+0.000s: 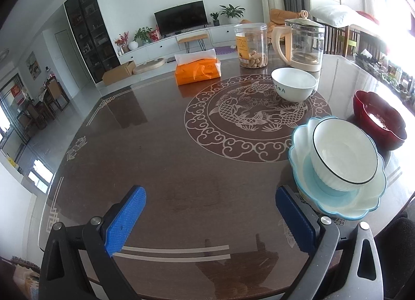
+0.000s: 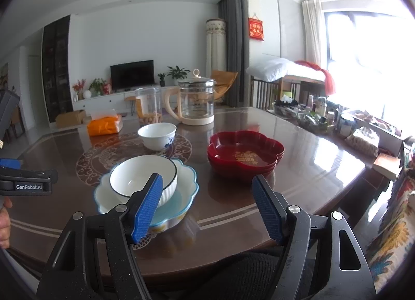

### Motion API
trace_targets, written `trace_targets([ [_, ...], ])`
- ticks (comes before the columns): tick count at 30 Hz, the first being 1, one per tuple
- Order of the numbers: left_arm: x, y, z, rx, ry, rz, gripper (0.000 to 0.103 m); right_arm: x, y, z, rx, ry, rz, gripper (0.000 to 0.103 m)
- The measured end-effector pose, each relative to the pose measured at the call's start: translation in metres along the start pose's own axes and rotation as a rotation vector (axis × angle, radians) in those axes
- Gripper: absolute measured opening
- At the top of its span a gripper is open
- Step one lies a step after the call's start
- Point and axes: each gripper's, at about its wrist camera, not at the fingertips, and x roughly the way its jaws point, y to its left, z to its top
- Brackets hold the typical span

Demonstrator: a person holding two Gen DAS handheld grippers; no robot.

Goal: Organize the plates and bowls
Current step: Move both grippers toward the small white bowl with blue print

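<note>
Both your claws hang released over the worktop [image 1: 160,170].

Your left claw [image 1: 211,222] and right claw [image 2: 207,209] grasp nothing. The black-rimmed white bowl [image 2: 142,178] sits tilted in the blue scalloped bowl [image 2: 188,183]; the stacked red dishes [image 2: 245,154] and the small white bowl [image 2: 157,135] stand apart.

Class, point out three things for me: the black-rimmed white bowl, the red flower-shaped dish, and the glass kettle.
black-rimmed white bowl [image 1: 339,154]: left wrist view, inner wall.
red flower-shaped dish [image 2: 246,156]: right wrist view, inside floor.
glass kettle [image 2: 197,100]: right wrist view, glass body.
</note>
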Motion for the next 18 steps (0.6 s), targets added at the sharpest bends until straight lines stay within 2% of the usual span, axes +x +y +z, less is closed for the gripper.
trace_targets([
  [7,0.023,0.019,-0.005,-0.11,0.12,-0.095,0.1,0.002,0.0,0.0,-0.001,0.007,0.002,0.075],
  [13,0.031,0.026,-0.008,-0.085,0.161,-0.12,0.1,0.006,-0.009,0.007,0.016,0.017,0.04,0.075],
  [18,0.028,0.038,0.002,-0.059,0.153,-0.097,0.1,0.0,-0.023,0.032,-0.024,-0.105,0.068,0.075],
])
